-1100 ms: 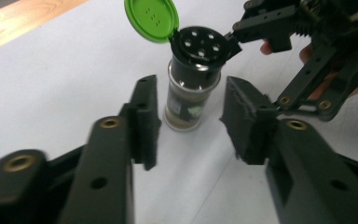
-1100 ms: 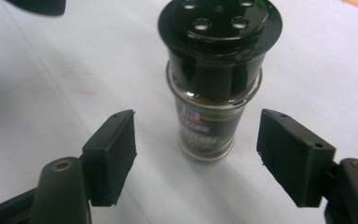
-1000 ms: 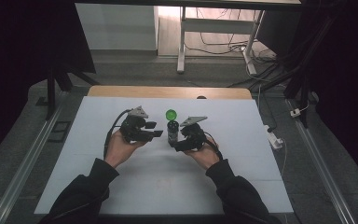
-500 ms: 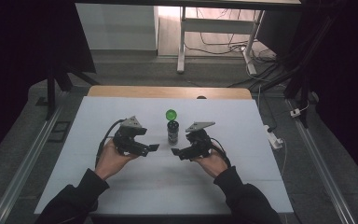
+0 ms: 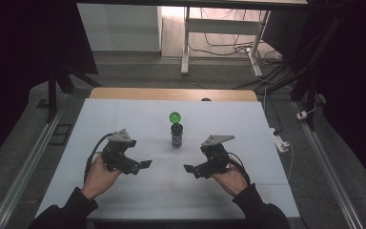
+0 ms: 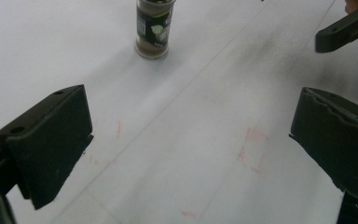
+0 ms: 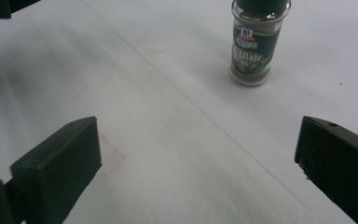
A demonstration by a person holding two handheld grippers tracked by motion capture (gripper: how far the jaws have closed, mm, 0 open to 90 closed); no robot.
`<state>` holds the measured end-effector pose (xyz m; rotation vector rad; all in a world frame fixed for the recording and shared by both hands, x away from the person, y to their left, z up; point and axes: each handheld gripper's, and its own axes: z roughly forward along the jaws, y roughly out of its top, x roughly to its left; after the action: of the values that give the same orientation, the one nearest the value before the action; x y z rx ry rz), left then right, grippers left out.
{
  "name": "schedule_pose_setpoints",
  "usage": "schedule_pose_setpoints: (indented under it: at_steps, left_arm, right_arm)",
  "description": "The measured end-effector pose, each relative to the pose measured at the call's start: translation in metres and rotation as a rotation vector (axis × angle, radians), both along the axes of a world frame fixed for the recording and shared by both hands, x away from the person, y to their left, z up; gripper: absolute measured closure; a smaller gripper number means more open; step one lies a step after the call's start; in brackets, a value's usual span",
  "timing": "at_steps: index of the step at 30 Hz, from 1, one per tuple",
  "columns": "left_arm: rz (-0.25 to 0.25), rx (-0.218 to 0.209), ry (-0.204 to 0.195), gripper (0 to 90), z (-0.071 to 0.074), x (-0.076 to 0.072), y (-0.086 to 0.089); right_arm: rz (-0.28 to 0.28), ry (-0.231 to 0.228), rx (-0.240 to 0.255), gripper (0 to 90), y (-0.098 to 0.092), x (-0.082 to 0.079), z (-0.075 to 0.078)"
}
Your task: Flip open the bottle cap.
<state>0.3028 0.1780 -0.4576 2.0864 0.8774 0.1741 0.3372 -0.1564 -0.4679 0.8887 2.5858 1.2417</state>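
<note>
A small glass spice jar (image 5: pixel 176 136) with a dark label stands upright in the middle of the white table. A green round cap (image 5: pixel 175 117) sits just behind its top; I cannot tell whether it lies on the table or is joined to the jar. My left gripper (image 5: pixel 144 165) is in front of the jar to its left, and my right gripper (image 5: pixel 189 169) is in front to its right. They point at each other. Both have just been opening and stand open with nothing between the jaws. The jar shows ahead in the left gripper view (image 6: pixel 154 30) and the right gripper view (image 7: pixel 258 42).
The white table top (image 5: pixel 124 119) ends in a wooden strip (image 5: pixel 171 94) at the back. A power strip (image 5: pixel 281 142) lies off its right edge. Faint red marks (image 6: pixel 254 149) stain the surface. The other gripper's jaw (image 6: pixel 349 28) shows at the upper right of the left gripper view.
Both grippers have drawn back from the jar's sides toward the person and apart. Their jaws have spread wide. The jar and the cap have stayed put.
</note>
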Motion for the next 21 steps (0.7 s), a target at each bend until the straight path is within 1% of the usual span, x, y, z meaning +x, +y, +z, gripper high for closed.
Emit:
schedule_pose_setpoints:
  at_steps: [4, 7, 10, 14, 17, 21]
  left_arm:
    - [0.019, -0.015, 0.001, 0.0, -0.003, -0.015, 0.012]
    - [0.033, -0.013, -0.003, 0.0, -0.006, -0.025, 0.021]
    - [0.043, -0.032, -0.001, 0.0, -0.008, -0.034, 0.028]
    - [0.061, -0.037, -0.009, 0.0, -0.01, -0.047, 0.039]
    - [0.082, -0.039, -0.008, 0.0, -0.012, -0.058, 0.047]
    - [0.111, -0.02, -0.017, 0.0, -0.014, -0.071, 0.058]
  right_arm:
    - [-0.003, -0.022, -0.007, 0.0, -0.01, -0.012, 0.004]
    - [-0.019, -0.035, -0.004, 0.0, -0.018, -0.02, 0.006]
    - [-0.035, -0.049, -0.012, 0.0, -0.027, -0.029, 0.007]
    - [-0.059, -0.067, -0.018, 0.0, -0.041, -0.04, 0.008]
    - [-0.082, -0.074, -0.017, 0.0, -0.052, -0.048, 0.008]
    - [-0.115, -0.073, -0.02, 0.0, -0.066, -0.057, 0.007]
